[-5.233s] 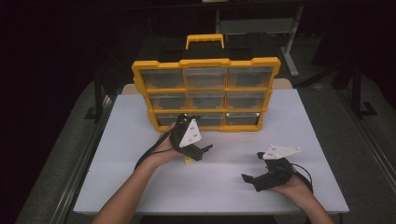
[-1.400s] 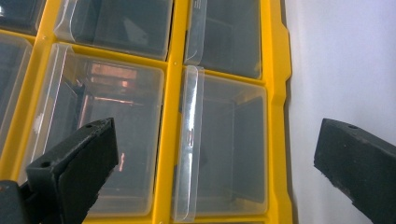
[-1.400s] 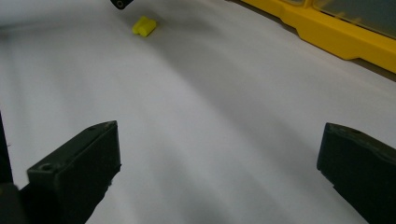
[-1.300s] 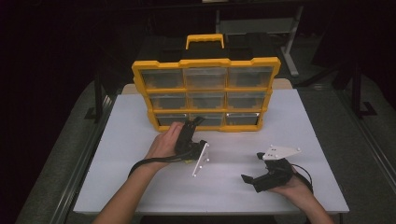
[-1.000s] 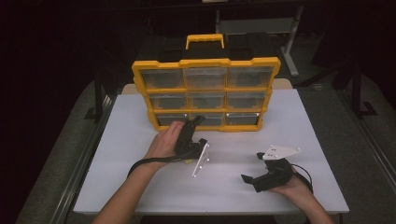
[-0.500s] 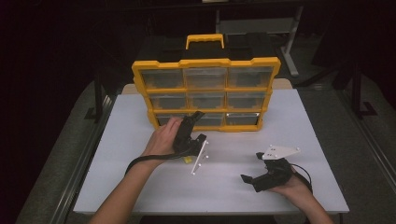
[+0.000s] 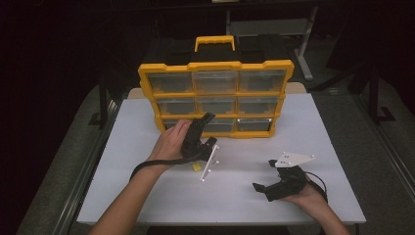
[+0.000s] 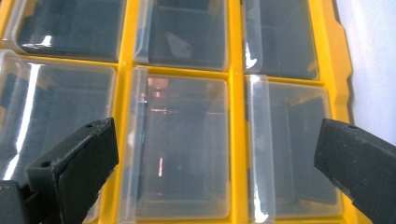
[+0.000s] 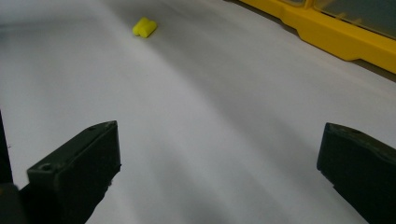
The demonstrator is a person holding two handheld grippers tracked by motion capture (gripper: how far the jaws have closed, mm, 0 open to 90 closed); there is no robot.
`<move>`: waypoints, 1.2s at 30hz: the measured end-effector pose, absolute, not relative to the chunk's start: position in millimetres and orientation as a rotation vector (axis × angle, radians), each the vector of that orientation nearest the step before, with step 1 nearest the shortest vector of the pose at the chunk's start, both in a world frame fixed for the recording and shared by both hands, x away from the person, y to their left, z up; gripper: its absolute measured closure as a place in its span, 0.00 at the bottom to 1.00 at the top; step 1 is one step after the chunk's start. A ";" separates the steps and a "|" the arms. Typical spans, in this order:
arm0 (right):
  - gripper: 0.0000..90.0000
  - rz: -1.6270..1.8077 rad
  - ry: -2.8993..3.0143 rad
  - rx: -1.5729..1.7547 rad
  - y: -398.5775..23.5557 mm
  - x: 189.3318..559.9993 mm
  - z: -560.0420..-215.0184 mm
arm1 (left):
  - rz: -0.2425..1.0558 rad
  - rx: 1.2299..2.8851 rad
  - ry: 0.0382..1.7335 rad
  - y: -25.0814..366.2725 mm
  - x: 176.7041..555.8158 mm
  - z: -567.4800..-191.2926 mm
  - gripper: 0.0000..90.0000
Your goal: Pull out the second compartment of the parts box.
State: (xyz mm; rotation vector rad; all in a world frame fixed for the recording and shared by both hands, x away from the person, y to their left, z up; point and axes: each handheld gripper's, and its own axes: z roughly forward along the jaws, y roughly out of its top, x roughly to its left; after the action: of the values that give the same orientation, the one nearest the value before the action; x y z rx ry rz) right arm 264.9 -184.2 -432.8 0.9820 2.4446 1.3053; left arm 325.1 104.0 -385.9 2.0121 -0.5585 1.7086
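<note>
1. I have the left gripper (image 7: 204,128) turned on its side and up against the bottom row of the yellow drawer organizer (image 7: 216,68), which stands upright near the table's far edge.
2. In the left gripper view its jaws stand wide apart and hold nothing; the clear drawer (image 8: 180,147) between them is framed by yellow dividers, with a neighbouring drawer to either side.
3. At the right of that view the organizer's outer yellow rim ends and white table begins.
4. A small yellow piece (image 7: 196,167) lies loose on the white table (image 7: 132,137), just beside my left hand (image 7: 171,143) and a little in front of the organizer's base.
5. My right gripper (image 7: 266,182) rests low on the table near its front edge, well apart from the left one; its jaws are spread and empty too.
6. In the right gripper view bare tabletop runs ahead to the yellow piece (image 9: 144,27) and the organizer's base lip (image 9: 327,35).
</note>
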 end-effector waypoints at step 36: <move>0.00 1.307 2.441 0.987 -185.0 264.8 -432.7 | 1.797 1.944 -0.591 103.4 331.4 -344.7 0.00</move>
State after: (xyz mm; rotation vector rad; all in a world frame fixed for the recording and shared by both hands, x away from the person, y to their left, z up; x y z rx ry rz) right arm 264.8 -185.0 -432.7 0.9869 2.4412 1.3067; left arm 331.4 103.4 -344.7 1.9441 -0.5914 1.7968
